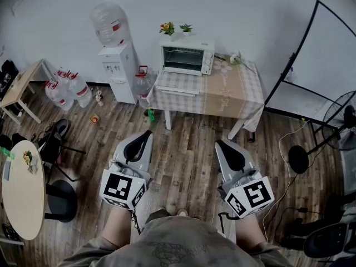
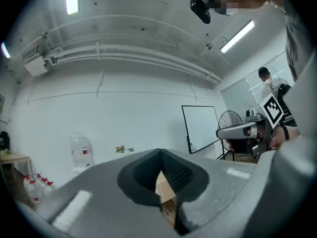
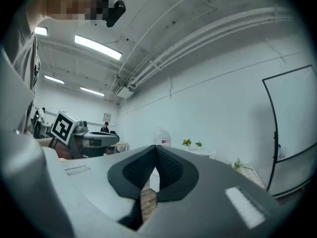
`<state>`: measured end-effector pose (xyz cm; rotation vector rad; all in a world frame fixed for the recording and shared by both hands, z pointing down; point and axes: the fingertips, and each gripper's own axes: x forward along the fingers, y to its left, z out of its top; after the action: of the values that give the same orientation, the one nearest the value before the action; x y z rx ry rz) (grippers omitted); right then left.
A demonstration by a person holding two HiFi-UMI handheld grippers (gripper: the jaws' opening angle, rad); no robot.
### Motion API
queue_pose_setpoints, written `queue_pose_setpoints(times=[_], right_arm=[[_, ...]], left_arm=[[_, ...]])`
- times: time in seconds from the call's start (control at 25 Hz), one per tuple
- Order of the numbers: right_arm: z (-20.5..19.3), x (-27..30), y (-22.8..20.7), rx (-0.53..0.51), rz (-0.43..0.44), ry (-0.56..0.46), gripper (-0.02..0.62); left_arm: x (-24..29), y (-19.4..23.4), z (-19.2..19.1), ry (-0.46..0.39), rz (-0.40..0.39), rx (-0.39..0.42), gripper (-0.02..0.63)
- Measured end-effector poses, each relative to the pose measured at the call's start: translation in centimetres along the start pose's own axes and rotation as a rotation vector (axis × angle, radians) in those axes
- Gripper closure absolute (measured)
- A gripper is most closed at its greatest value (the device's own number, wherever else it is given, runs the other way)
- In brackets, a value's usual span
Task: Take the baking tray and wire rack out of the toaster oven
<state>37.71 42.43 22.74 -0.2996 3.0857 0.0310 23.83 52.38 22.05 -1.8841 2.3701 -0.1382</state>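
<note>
Shirt (image 1: 167,248) fills the head view's 6 o'clock edge, and just beyond it the left tool (image 1: 146,136) and right tool (image 1: 220,146) hover over the floor (image 1: 183,143), each with jaws closed tip to tip on nothing. Only the head view shows the oven (image 1: 187,58), on the table (image 1: 236,93) at 12 o'clock, well apart from both tools. In the upward-tilted gripper views the jaws cover it, leaving just the plants (image 2: 125,148) on top. Tray and rack are too small to make out behind its glass.
</note>
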Motion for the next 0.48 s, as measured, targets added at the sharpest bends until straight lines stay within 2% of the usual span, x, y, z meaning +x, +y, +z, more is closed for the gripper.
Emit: queue_pose_setpoints(times=[0.24, 0.48], right_arm=[[-0.2, -0.9, -1.2, 0.051, -0.029, -0.033, 0.566], [-0.5, -1.1, -1.8, 0.051, -0.034, -0.019, 0.566]], left_arm=[[-0.1, -0.8, -0.3, 0.009, 0.001, 0.004, 0.603], [0.7, -1.7, -0.2, 0.013, -0.017, 0.009, 0.603]])
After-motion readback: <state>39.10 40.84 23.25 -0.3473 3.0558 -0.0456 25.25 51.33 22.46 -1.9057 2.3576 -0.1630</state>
